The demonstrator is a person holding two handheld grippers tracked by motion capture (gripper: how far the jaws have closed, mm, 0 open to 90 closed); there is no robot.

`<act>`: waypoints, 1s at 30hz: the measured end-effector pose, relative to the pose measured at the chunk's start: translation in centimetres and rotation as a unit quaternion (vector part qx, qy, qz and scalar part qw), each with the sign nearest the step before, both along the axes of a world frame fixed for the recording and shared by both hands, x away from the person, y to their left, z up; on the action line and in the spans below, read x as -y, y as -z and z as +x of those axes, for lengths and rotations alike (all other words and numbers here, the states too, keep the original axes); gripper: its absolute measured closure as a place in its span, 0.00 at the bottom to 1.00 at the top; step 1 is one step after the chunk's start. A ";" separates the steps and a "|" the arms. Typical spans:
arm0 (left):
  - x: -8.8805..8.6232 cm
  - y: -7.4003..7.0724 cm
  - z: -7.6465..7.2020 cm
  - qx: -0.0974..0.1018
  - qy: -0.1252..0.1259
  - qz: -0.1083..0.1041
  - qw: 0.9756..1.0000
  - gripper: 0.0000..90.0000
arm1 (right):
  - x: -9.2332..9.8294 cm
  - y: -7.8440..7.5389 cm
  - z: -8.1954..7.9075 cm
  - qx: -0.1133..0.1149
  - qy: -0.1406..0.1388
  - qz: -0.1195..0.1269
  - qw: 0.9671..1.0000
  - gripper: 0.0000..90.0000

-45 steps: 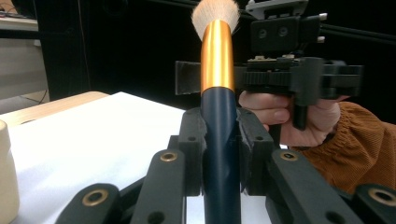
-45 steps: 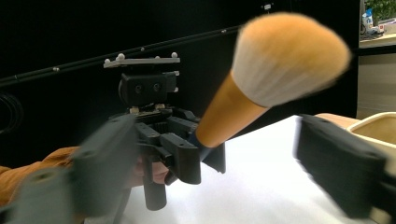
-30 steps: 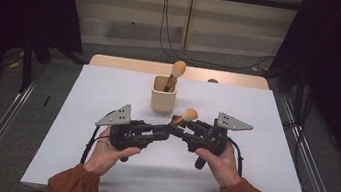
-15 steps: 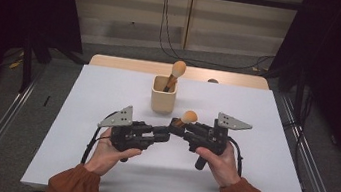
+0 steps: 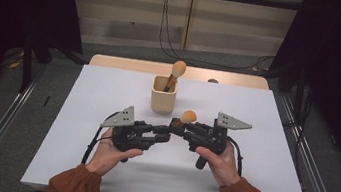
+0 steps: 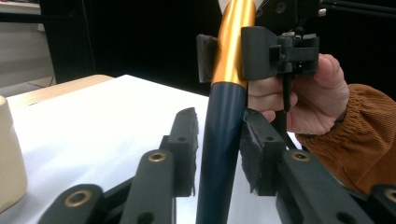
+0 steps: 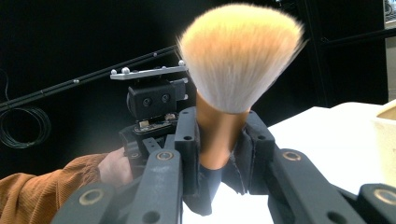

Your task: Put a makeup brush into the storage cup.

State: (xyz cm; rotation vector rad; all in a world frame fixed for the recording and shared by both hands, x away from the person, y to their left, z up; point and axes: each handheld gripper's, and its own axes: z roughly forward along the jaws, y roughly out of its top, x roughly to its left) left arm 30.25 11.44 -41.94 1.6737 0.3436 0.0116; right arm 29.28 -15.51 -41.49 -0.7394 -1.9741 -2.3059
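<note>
A makeup brush [image 5: 188, 116] with a tan bristle head, gold ferrule and dark blue handle is held level above the table between both grippers. My right gripper [image 5: 177, 126] is shut on the gold ferrule [image 7: 217, 140], and the bristles [image 7: 240, 56] fan out just beyond its jaws. My left gripper [image 5: 166, 132] faces it from the left. Its jaws have just been opening and stand around the blue handle [image 6: 224, 140], with a thin gap at one pad [image 6: 187, 135]. The right gripper [image 6: 233, 53] shows farther up the brush in the left gripper view.
A cream cup [image 5: 163, 100] stands behind the grippers at mid table and holds a second brush [image 5: 178, 69]. The white table top [image 5: 256, 189] spreads around both hands. Dark curtains and floor cables lie beyond the table's far edge.
</note>
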 end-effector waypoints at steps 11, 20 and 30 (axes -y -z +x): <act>-0.4 0.0 -0.1 -0.010 -0.025 0.013 1.000 0.52 | 0.5 -0.1 0.0 0.002 0.008 -0.004 1.000 0.81; -1.0 0.3 -0.7 -0.011 -0.052 0.043 0.998 0.21 | 1.1 -0.1 0.0 0.001 0.017 -0.014 1.000 0.81; -3.0 0.7 -0.9 -0.024 -0.094 0.076 0.992 0.08 | 1.8 -0.2 0.0 0.000 0.032 -0.047 0.998 0.81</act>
